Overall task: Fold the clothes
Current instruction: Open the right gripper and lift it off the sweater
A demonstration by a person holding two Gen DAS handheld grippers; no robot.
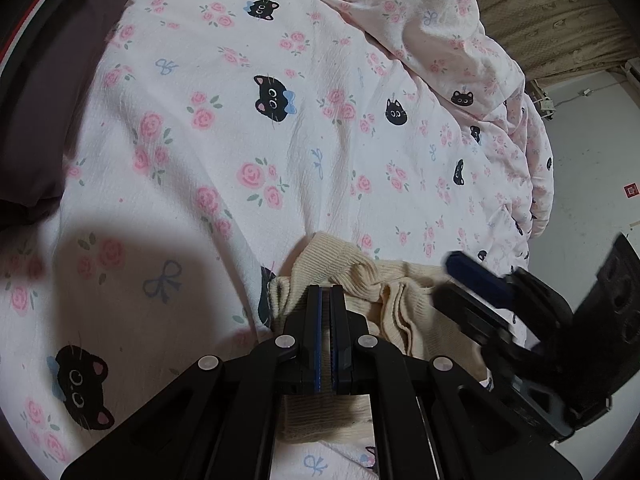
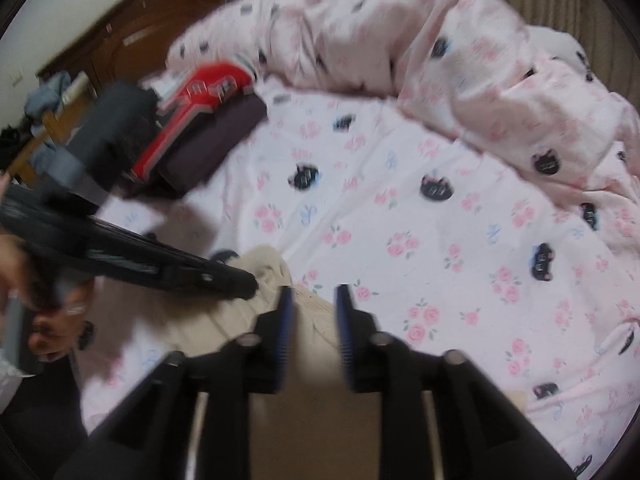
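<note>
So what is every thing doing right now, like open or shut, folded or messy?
left gripper: shut on the cream knit garment.
right gripper: open, jaws apart over the garment.
cream knit garment: bunched up on the bed, not folded flat.
dark and red clothes: folded in a pile.
pink quilt: crumpled in a heap.
bed sheet: spread out, slightly wrinkled.

Cream ribbed knit garment, bunched and creased, lying at the near edge of the bed on the pink cat-and-rose sheet, dark folded clothes stacked farther back.
</note>
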